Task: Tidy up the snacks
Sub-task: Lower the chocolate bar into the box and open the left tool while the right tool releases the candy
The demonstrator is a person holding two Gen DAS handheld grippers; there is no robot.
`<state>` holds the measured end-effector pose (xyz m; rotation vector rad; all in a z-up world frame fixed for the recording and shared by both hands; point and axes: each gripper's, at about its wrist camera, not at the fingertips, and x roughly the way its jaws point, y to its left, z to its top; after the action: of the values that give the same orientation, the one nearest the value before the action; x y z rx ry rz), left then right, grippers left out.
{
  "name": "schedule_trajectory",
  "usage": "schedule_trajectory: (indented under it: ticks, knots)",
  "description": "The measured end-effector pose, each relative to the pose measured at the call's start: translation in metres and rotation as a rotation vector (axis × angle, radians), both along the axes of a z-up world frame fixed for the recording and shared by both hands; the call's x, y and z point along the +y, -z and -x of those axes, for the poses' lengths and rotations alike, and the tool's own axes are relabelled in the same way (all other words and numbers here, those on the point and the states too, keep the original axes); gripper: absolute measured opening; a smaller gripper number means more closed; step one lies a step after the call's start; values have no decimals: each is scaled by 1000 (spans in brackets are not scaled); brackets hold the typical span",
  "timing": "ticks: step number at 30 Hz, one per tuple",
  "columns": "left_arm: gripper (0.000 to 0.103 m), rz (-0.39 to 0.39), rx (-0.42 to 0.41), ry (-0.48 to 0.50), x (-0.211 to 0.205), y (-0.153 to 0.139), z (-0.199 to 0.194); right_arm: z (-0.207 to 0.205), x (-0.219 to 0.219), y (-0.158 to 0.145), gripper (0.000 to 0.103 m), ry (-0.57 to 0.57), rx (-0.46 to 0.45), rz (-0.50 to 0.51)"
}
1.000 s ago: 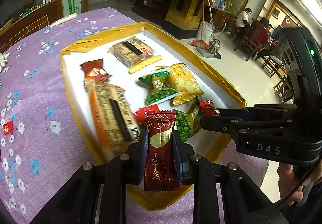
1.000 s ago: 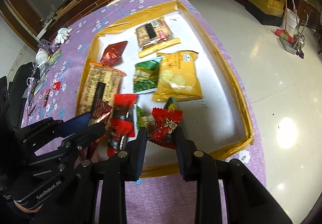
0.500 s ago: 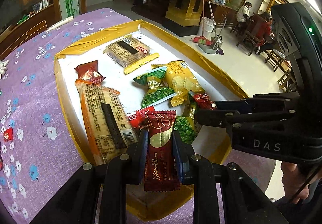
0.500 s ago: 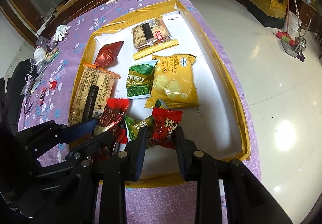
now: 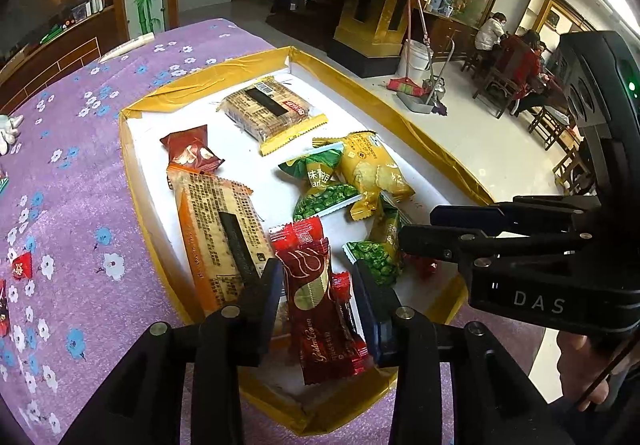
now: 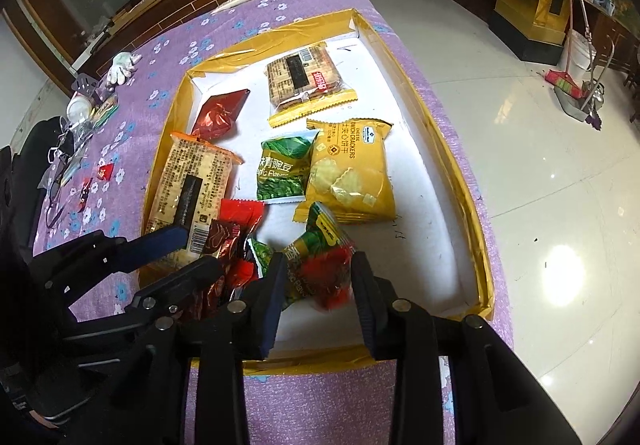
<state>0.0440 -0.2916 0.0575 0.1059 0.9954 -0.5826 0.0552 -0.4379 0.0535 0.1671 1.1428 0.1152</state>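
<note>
A shallow white tray with yellow taped walls (image 5: 432, 149) (image 6: 452, 161) holds the snacks. My left gripper (image 5: 316, 285) is open over the tray's near end; the dark red Golden Crown bar (image 5: 320, 309) lies loose between its fingers. My right gripper (image 6: 316, 281) is open too; the small red candy (image 6: 328, 277), blurred, sits between its fingers on a green pea packet (image 6: 316, 245). Further in lie a yellow cracker bag (image 6: 348, 173), a green pea bag (image 6: 284, 169), an orange biscuit pack (image 6: 192, 185), a brown biscuit pack (image 6: 304, 81) and a dark red packet (image 6: 218, 113).
The tray sits on a purple flowered tablecloth (image 5: 72, 173). Small red candies (image 6: 105, 172) and clutter (image 6: 80, 113) lie on the cloth at the left. The table's right edge drops to a shiny tiled floor (image 6: 560, 165). A broom and bucket (image 5: 416, 61) stand beyond.
Both grippers have opened. The Golden Crown bar and the red candy, earlier pinched, now lie loose in the tray's near end. Both grippers came lower and nearer the tray.
</note>
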Motion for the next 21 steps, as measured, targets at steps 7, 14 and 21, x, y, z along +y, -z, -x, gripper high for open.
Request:
schedule_trajectory:
  ticks: [7, 14, 21]
  knots:
    - [38, -3, -32, -5, 8, -9, 2, 5, 2, -6, 35, 23, -16, -4]
    - [38, 0, -59, -41, 30, -18, 2, 8, 16, -13, 35, 20, -33, -6]
    - [38, 10, -68, -82, 58, -21, 4, 8, 43, -19, 35, -18, -36, 6]
